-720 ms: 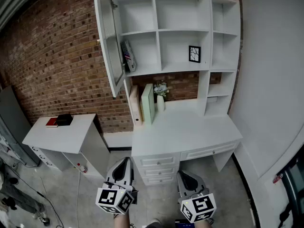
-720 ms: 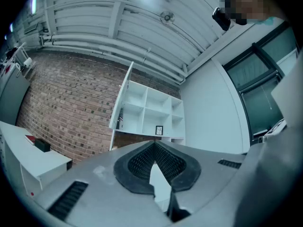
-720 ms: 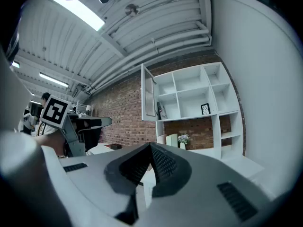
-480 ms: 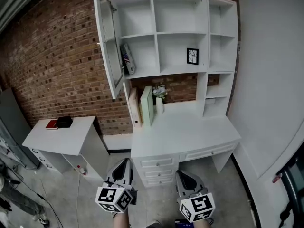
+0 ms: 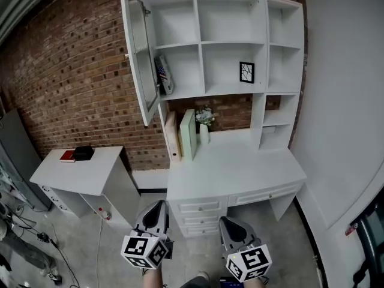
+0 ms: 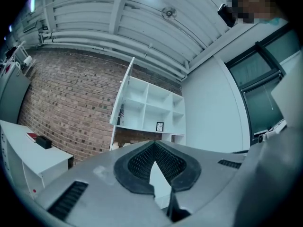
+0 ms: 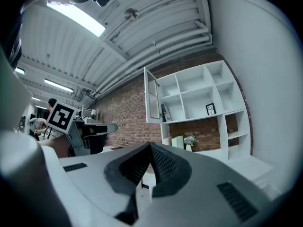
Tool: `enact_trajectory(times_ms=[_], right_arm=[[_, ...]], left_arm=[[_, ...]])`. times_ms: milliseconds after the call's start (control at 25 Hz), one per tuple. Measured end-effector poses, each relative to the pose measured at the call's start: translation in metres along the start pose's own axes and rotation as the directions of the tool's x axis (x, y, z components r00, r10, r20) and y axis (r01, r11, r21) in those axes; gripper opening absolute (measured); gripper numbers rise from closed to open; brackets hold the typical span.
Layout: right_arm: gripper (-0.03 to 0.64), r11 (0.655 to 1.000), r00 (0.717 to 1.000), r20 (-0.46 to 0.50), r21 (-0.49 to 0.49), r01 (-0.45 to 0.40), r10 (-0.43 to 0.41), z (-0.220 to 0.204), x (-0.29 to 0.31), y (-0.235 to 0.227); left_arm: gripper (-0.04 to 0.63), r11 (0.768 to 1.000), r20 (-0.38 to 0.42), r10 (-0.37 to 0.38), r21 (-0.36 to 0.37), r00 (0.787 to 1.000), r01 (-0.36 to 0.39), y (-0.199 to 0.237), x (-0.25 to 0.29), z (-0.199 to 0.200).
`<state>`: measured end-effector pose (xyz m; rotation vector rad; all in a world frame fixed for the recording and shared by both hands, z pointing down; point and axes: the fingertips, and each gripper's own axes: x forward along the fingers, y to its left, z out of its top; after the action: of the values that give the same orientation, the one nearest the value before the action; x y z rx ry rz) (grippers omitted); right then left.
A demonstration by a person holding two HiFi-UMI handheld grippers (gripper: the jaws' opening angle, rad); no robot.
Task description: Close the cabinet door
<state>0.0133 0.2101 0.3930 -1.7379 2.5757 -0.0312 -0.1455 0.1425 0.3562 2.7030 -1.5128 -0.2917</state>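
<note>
The white shelf unit (image 5: 231,41) stands on a desk against the brick wall. Its glass cabinet door (image 5: 138,59) at the upper left is swung wide open, hinged on the unit's left edge. The same door (image 6: 122,96) shows far ahead in the left gripper view, and as a small open door (image 7: 151,98) in the right gripper view. My left gripper (image 5: 159,204) and right gripper (image 5: 228,222) are held low, in front of the desk drawers, well short of the door. Both are shut and hold nothing; the left tips (image 6: 154,145) and right tips (image 7: 150,146) meet.
A white desk (image 5: 240,167) with drawers sits under the shelves, bearing upright binders (image 5: 186,131) and a small flower vase (image 5: 204,122). A framed picture (image 5: 246,72) stands on one shelf. A low white cabinet (image 5: 78,167) with a red book stands left. A white wall closes the right side.
</note>
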Motion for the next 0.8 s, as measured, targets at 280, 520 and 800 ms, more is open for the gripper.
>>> enact_trajectory(times_ms=[280, 520, 800], right_arm=[[0.002, 0.999, 0.999, -0.023, 0.009, -0.040, 0.040, -0.010, 0.044, -0.020], [0.002, 0.999, 0.999, -0.043, -0.046, -0.028, 0.026, -0.009, 0.118, -0.072], [0.002, 0.998, 0.999, -0.032, -0.048, -0.036, 0.034, 0.003, 0.229, -0.115]], left_arm=[[0.011, 0.999, 0.024, 0.037, -0.005, 0.999, -0.037, 0.030, 0.040, -0.003], [0.011, 0.999, 0.080, 0.033, -0.034, 0.996, -0.031, 0.062, 0.121, -0.009], [0.011, 0.999, 0.115, 0.045, -0.021, 0.992, -0.043, 0.126, 0.217, 0.006]])
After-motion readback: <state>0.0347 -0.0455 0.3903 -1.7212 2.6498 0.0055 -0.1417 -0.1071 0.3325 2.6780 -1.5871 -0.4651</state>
